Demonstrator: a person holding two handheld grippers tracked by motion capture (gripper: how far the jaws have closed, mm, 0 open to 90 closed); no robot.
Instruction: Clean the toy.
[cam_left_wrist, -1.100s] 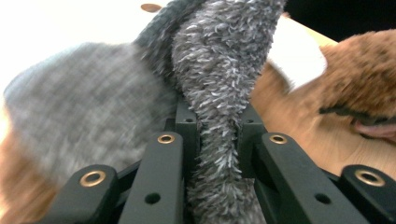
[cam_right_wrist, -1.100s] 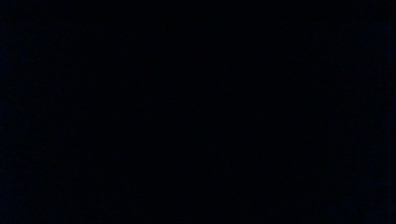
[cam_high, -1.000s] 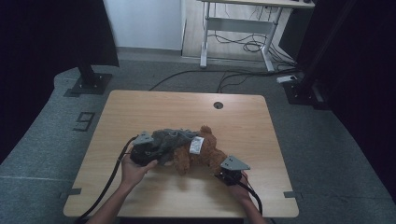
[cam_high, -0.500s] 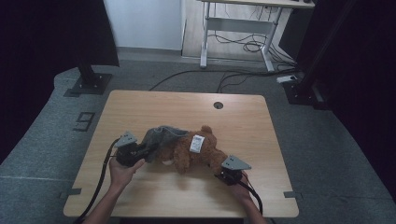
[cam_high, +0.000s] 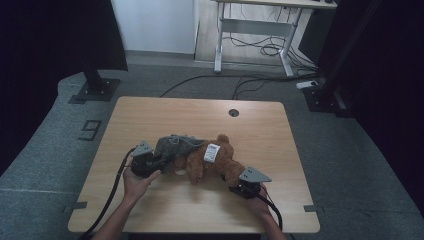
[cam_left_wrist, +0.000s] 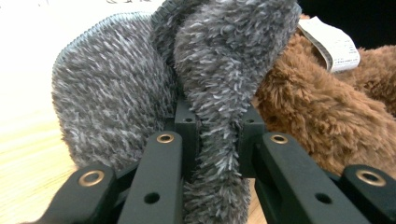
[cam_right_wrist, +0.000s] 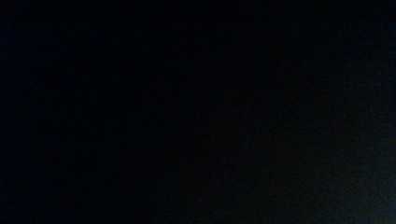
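Two soft items on a wooden tabletop (cam_high: 150, 115), listed by view.

High view: brown teddy (cam_high: 212, 162) lying on its side near the middle of the tabletop, white tag (cam_high: 212, 152) facing up. Grey fuzzy garment (cam_high: 175, 145) covers the teddy's left end and touches it. Left gripper (cam_high: 161, 161), held in the person's left hand (cam_high: 136, 181), sits at the garment's near-left edge. Right gripper (cam_high: 239, 186), in the right hand (cam_high: 260, 205), sits against the teddy's lower right end; its jaws have just been opening, and whether anything lies between them cannot be told. Round hole (cam_high: 233, 112) in the tabletop's far part, well apart from the teddy.

Left gripper view: both black jaws clamped on a fold of the grey garment (cam_left_wrist: 219, 93); brown teddy (cam_left_wrist: 322, 121) just behind to the right, tag (cam_left_wrist: 331, 44) at upper right.

Right gripper view: dark throughout; nothing legible.
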